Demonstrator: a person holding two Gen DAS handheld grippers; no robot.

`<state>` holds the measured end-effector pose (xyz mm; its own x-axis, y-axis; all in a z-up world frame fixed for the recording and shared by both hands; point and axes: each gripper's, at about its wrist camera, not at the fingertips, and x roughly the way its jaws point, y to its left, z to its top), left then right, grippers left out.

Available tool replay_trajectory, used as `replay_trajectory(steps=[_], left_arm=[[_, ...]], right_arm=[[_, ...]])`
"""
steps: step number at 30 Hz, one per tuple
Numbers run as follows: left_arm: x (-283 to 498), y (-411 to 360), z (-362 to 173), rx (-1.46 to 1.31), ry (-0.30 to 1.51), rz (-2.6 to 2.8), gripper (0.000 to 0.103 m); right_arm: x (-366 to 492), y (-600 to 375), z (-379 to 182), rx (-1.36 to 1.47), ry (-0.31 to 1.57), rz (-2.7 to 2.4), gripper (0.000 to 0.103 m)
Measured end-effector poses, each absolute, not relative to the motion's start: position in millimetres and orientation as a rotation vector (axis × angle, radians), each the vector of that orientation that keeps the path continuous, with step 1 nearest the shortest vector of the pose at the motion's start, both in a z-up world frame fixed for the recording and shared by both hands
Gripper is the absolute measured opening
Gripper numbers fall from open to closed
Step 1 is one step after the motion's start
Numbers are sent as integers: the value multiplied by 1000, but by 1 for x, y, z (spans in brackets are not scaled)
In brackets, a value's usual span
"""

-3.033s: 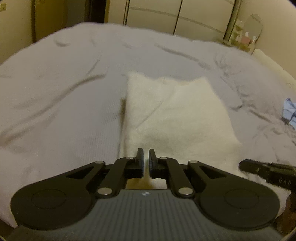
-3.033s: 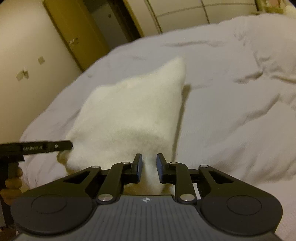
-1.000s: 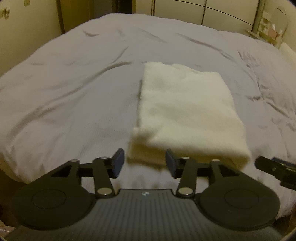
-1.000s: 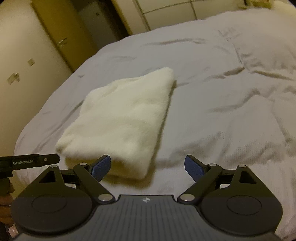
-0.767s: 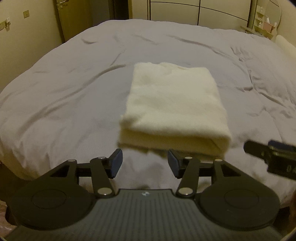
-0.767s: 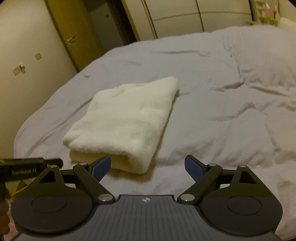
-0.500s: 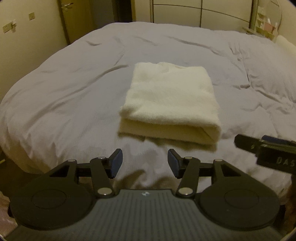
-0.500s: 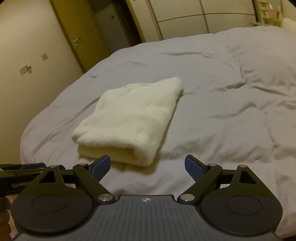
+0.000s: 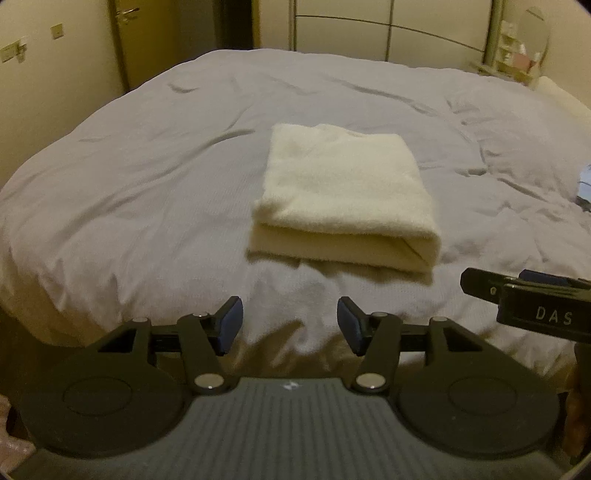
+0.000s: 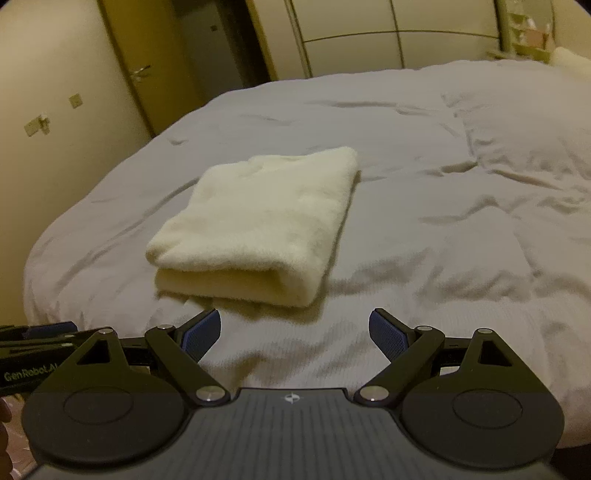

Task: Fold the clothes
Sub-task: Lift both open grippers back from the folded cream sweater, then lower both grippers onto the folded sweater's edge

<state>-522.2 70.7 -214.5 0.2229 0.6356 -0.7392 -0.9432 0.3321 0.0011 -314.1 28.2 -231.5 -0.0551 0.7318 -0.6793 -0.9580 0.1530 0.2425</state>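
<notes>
A cream fluffy garment (image 9: 343, 195) lies folded into a thick rectangle on the grey bedspread (image 9: 147, 192); it also shows in the right wrist view (image 10: 266, 225). My left gripper (image 9: 288, 325) is open and empty, held back from the garment's near folded edge, above the bed's front edge. My right gripper (image 10: 295, 332) is open wide and empty, also short of the garment. The right gripper shows at the right edge of the left wrist view (image 9: 524, 302); the left gripper shows at the left edge of the right wrist view (image 10: 33, 339).
The bed (image 10: 461, 206) fills both views, with rumpled folds on its right side. A blue cloth (image 9: 583, 184) lies at the far right. A door (image 9: 140, 40) and wardrobe panels (image 9: 388, 33) stand behind the bed. A shelf with small items (image 9: 517, 62) is at back right.
Three seconds ago both grippers were shut at the garment's near edge. They have since opened and pulled back away from it. The folded garment stays flat on the bed.
</notes>
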Motion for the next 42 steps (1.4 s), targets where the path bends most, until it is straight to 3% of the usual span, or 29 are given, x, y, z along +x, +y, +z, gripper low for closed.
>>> replay_trajectory(steps=[26,32,42], left_arm=[[-578,84,-218,-576,615,1062,58],[-608,92,-220,-635,582,1169,66],[-585,143,-247,-921,497,1100,66]], right_arm=[[-348,10,-205,-415,661,1317,90],[-323,41,-220,-359,771,1385,90],[-264,91,-274,-171,1061,1468,90]])
